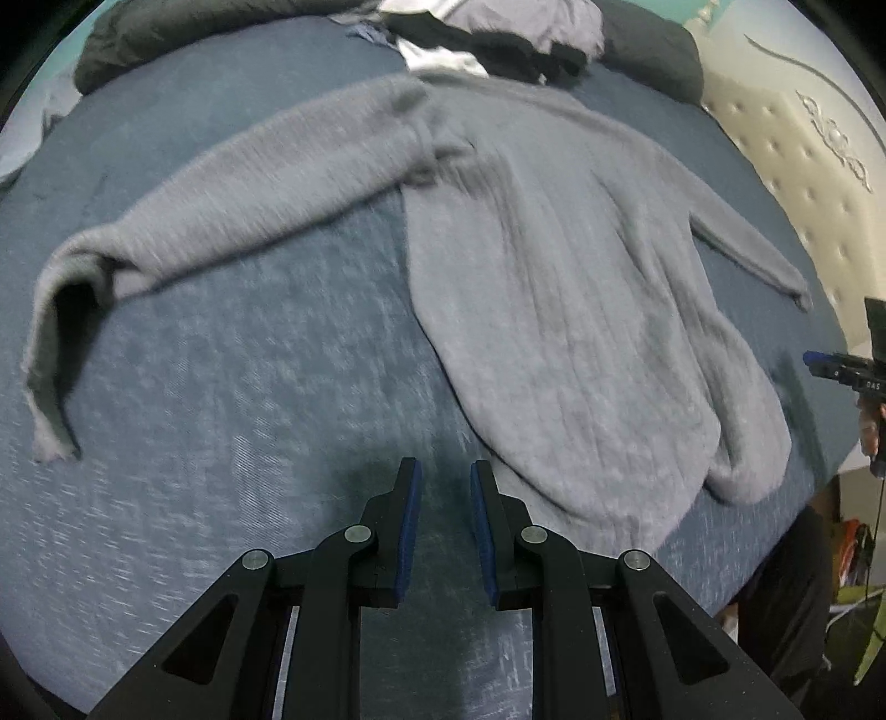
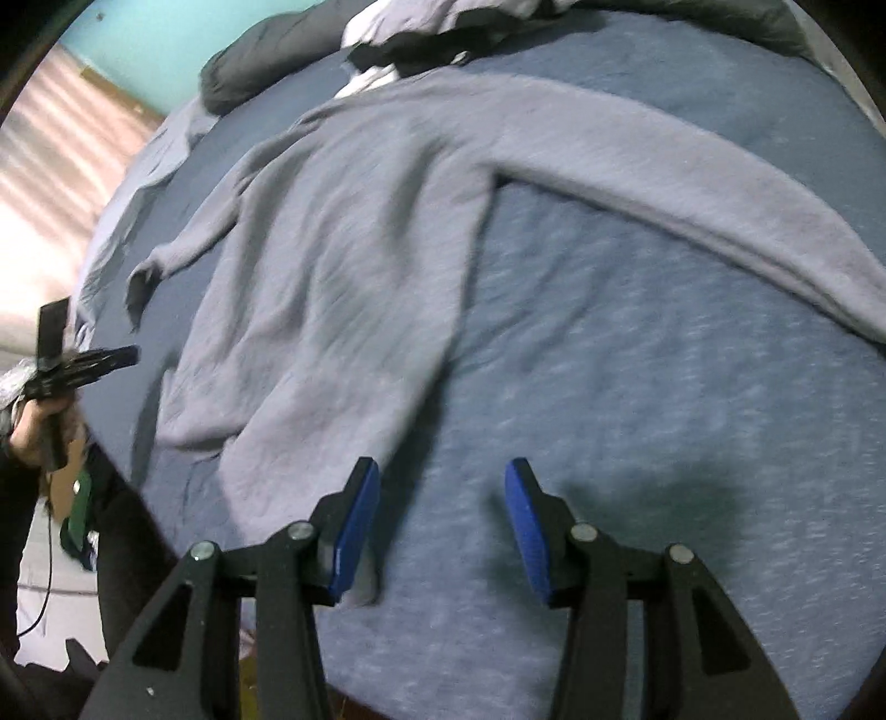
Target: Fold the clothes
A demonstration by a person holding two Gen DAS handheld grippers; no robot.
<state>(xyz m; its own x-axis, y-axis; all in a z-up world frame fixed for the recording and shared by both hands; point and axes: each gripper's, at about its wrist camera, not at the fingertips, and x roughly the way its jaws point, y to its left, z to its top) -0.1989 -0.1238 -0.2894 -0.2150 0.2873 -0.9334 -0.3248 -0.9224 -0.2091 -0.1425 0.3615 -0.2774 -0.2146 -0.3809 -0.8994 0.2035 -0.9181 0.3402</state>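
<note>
A grey knit sweater (image 1: pixel 554 304) lies spread flat on the blue bed sheet (image 1: pixel 221 387), sleeves stretched out to both sides. My left gripper (image 1: pixel 446 471) hovers over bare sheet just left of the sweater's hem, its blue pads a narrow gap apart with nothing between them. In the right wrist view the sweater (image 2: pixel 332 277) runs up and to the left, one sleeve (image 2: pixel 720 199) reaching right. My right gripper (image 2: pixel 443 471) stands wide open over the sheet (image 2: pixel 609 387), its left finger (image 2: pixel 354 526) right beside the hem corner, nothing between the pads.
A pile of dark and white clothes (image 1: pixel 498 39) and dark bedding (image 1: pixel 138 44) lie at the bed's far end. A tufted headboard (image 1: pixel 803 166) stands on the right. The other gripper (image 2: pixel 83 365) shows at the left bed edge, held by a hand (image 2: pixel 33 432).
</note>
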